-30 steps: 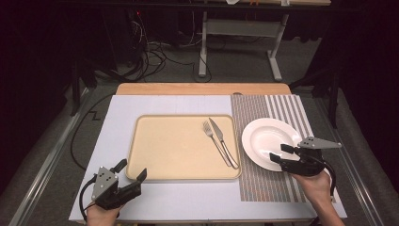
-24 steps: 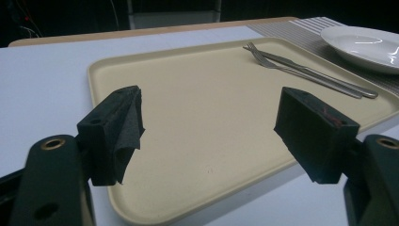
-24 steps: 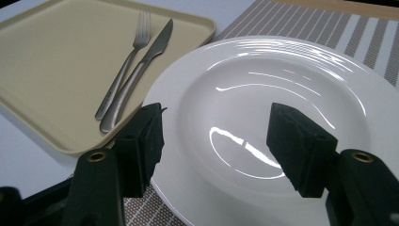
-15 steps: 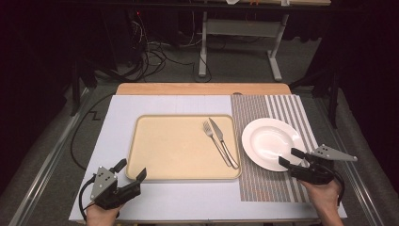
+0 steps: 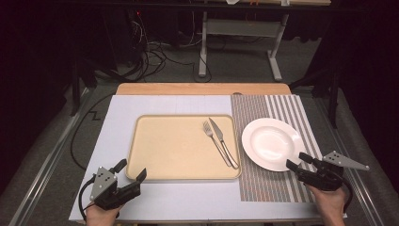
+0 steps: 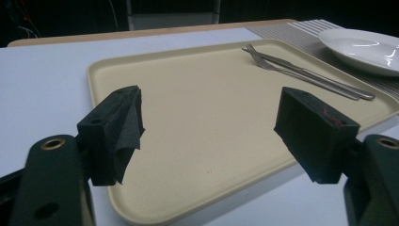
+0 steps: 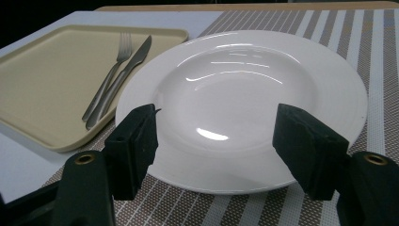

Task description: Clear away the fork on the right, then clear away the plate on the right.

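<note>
Glossy white plate [image 5: 273, 143], empty, flat on striped placemat [image 5: 282, 108] beside tray [image 5: 164, 146]

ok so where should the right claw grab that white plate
Take the plate by its near rim, coming in low from the person's side. The rim is thin and flares up off the striped mat, and the open right claw already faces that edge.

Right gripper [image 5: 298, 161] drew back off the plate [image 5: 272, 143] — seemingly slightly rightward.

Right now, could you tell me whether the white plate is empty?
Empty: the white plate shows only bare glossy surface; fork and knife lie on the tray.
</note>
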{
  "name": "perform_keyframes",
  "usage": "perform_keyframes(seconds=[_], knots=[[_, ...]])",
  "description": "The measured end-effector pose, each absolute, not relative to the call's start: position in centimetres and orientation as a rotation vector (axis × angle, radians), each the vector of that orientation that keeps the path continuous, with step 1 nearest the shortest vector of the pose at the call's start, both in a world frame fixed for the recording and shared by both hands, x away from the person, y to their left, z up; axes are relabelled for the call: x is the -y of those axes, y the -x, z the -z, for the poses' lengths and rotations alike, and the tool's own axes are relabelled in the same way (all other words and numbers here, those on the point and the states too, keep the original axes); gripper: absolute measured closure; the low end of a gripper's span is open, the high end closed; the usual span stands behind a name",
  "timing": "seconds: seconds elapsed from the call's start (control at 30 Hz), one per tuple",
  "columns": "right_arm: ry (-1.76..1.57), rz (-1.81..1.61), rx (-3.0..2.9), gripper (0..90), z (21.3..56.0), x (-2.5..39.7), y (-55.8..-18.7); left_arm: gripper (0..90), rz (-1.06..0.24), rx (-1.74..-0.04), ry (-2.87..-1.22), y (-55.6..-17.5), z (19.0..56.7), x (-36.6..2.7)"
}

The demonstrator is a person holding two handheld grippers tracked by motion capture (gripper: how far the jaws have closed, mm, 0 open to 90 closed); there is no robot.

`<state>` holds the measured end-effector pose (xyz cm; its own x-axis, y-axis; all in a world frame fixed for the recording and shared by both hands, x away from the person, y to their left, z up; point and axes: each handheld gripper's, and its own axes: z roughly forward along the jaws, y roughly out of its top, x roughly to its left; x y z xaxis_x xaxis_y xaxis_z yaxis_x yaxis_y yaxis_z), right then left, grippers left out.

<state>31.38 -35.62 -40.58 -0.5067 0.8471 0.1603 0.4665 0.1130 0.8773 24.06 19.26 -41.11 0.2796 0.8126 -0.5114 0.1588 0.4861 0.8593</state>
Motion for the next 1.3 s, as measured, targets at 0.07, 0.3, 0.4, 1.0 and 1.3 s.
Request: perform_keyframes(seconds=[0.07, 0.3, 0.4, 1.0, 1.3], knots=[[-1.291, -1.354, -2.016, 31.9, 40.6, 35.7, -31.5, 24.7, -0.555, -1.237, -1.006, -24.1, 41.1, -19.2], [-1.331, -1.317, -2.021, 32.5, 40.8, 36.0, -31.9, 24.7, -0.557, -1.241, -0.999, -24.1, 41.1, -19.3], [-1.358, -1.296, -2.016, 33.1, 40.8, 36.2, -32.2, 24.7, -0.560, -1.237, -1.008, -24.1, 41.2, -19.2], [-1.455, -1.263, -1.973, 34.5, 41.0, 37.4, -34.2, 24.6, -0.571, -1.232, -1.020, -24.1, 41.2, -19.0], [-1.533, -1.243, -1.939, 34.4, 41.5, 38.1, -35.4, 24.6, -0.572, -1.233, -1.025, -24.1, 41.2, -18.9]])
